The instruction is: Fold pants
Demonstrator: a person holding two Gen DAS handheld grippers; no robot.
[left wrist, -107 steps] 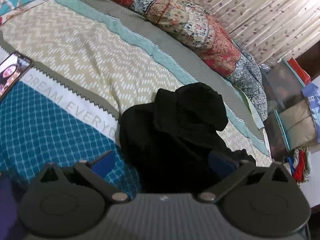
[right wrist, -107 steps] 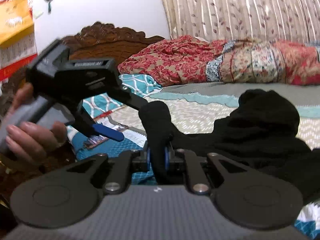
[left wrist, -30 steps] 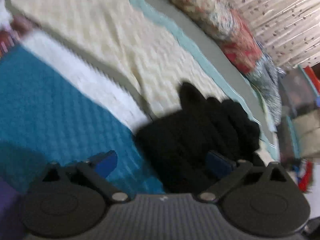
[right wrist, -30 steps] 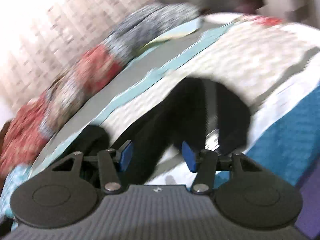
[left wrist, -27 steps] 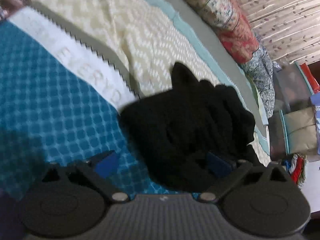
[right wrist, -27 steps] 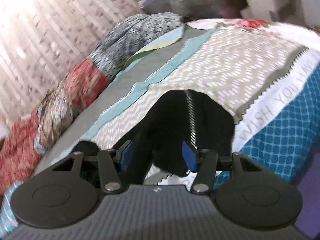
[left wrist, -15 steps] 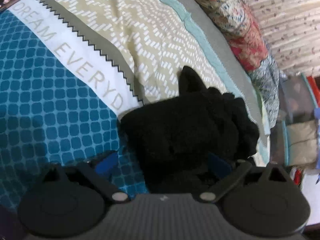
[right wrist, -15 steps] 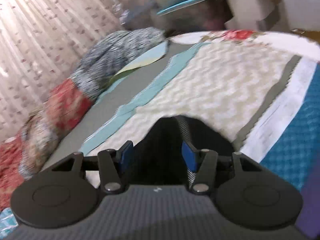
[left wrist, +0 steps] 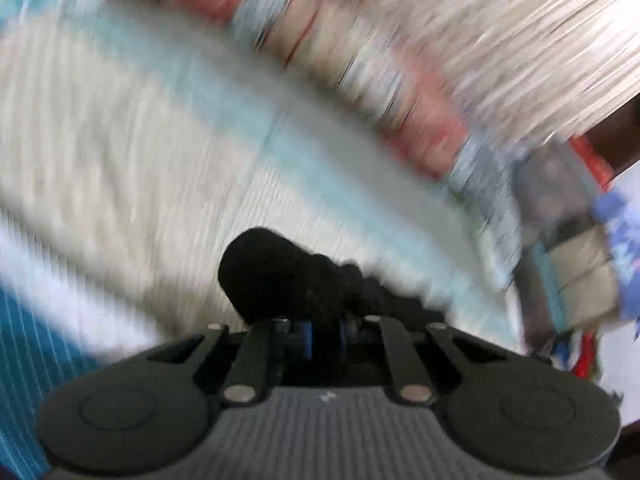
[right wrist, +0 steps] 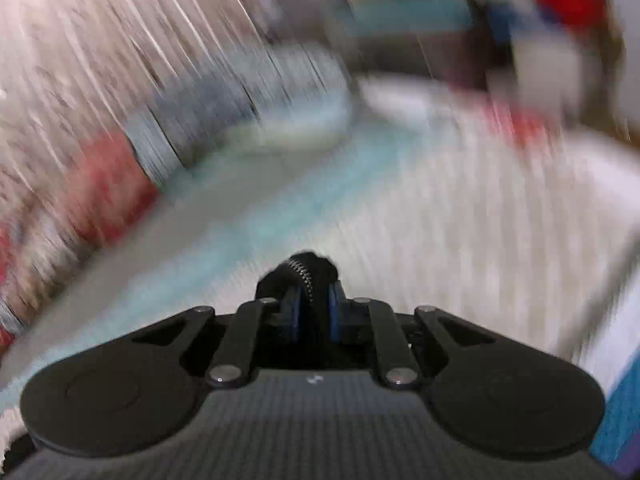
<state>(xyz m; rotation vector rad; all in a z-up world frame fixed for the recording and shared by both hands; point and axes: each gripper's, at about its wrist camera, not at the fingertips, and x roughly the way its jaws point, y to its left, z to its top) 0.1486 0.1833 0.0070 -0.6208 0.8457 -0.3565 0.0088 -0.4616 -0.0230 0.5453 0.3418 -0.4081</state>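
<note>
The left gripper [left wrist: 323,334], with black linkage arms and blue pads, has just clamped shut on a bunched fold of the black fabric pants [left wrist: 276,276]; the cloth fills the narrow gap between the pads and bulges out beyond them toward 11 o'clock as a rounded dark lump. More of the same dark cloth trails off toward 3 o'clock, just beyond the linkage.

The right gripper [right wrist: 313,312], of the same black build with blue pads, has likewise just been closing and now pinches the pants at their silver-toothed zipper [right wrist: 303,271], which runs up between the pads and curls over the black cloth at 12 o'clock.

Beyond both grippers everything is streaked by motion blur. The pants hang over a patterned bedspread [left wrist: 120,152], cream with a pale teal band, turning deep blue at 8 o'clock in the left wrist view. Farther out, at 12 to 2 o'clock, lies a red and grey patterned quilt [left wrist: 400,92], and behind it a beige striped curtain [left wrist: 520,32]. At 3 o'clock in that view stand blurred stacked boxes [left wrist: 576,256].
</note>
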